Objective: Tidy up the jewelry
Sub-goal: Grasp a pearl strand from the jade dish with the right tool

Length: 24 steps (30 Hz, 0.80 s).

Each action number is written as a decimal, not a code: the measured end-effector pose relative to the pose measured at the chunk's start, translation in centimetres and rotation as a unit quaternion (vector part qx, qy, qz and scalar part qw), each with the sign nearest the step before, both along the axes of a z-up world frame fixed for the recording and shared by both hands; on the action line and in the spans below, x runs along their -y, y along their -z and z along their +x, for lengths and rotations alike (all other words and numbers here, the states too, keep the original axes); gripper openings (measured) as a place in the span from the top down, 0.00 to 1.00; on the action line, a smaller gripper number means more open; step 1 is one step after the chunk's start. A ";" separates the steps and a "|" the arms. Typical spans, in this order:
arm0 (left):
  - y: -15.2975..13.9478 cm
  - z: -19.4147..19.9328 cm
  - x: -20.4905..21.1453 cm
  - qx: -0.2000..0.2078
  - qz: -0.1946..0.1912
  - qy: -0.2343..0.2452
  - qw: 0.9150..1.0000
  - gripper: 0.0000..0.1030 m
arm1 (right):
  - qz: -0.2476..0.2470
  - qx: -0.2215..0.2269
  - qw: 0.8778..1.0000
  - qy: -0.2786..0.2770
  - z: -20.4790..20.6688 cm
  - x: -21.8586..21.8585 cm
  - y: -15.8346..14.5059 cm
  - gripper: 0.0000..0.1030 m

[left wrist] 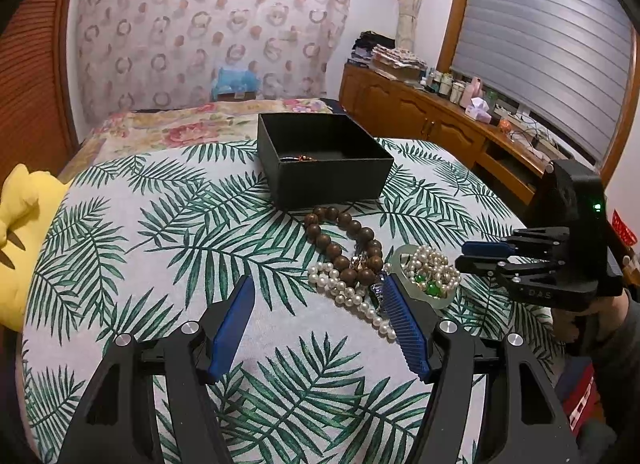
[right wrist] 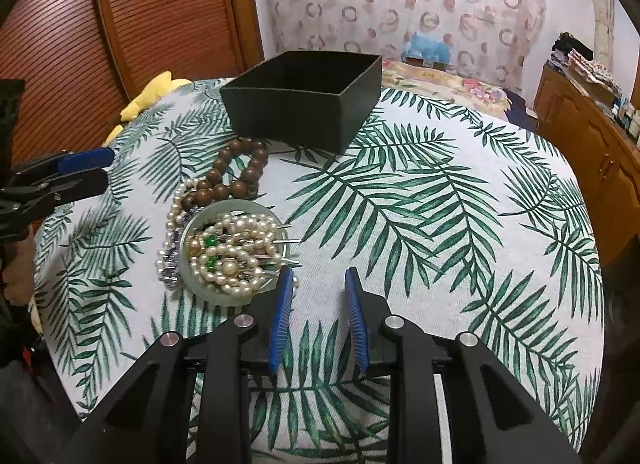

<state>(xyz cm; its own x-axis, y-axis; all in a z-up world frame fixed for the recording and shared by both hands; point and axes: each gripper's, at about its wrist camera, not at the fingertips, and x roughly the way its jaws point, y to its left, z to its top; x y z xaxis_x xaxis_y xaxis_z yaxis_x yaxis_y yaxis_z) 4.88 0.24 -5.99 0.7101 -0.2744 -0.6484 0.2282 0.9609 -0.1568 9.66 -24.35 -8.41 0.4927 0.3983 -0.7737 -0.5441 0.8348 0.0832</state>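
A black open box [left wrist: 320, 160] stands on the leaf-print table [left wrist: 160, 224]; a small reddish piece lies inside it. In front of it lie a brown wooden bead bracelet [left wrist: 344, 244], a pearl strand [left wrist: 352, 300] and a pale green bangle [left wrist: 424, 276] filled with pearls and green stones. My left gripper [left wrist: 320, 304] is open and empty, its right finger beside the pearls. My right gripper [right wrist: 318, 292] is open and empty, just right of the bangle [right wrist: 232, 252]; it also shows in the left wrist view [left wrist: 476, 256]. The box [right wrist: 304, 104] and the bracelet [right wrist: 236, 172] show in the right wrist view too.
A yellow plush toy [left wrist: 20, 232] lies at the table's left edge. A bed with a floral cover [left wrist: 200, 124] stands behind the table. A wooden sideboard [left wrist: 440, 116] with bottles runs along the right wall. A wooden shutter door [right wrist: 140, 24] is at the left.
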 end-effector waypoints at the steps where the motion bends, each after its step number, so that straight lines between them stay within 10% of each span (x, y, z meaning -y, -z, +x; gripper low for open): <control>1: 0.1 0.0 0.0 0.000 0.000 -0.001 1.000 0.38 | 0.004 0.004 1.000 0.001 -0.2 0.1 -0.3 0.72; 17: 0.5 -0.1 0.0 -0.002 -0.006 -0.002 1.000 0.38 | 0.021 -0.011 0.998 -0.054 0.0 -3.7 -0.2 0.72; 19: 0.5 -0.1 -0.2 -0.002 -0.008 -0.003 1.000 0.38 | 0.024 -0.011 0.998 -0.061 -0.3 -3.7 -0.2 0.87; 24: 0.5 0.0 -0.3 -0.004 -0.009 -0.003 1.000 0.38 | 0.018 0.002 0.998 -0.058 -0.6 -3.4 -0.8 0.89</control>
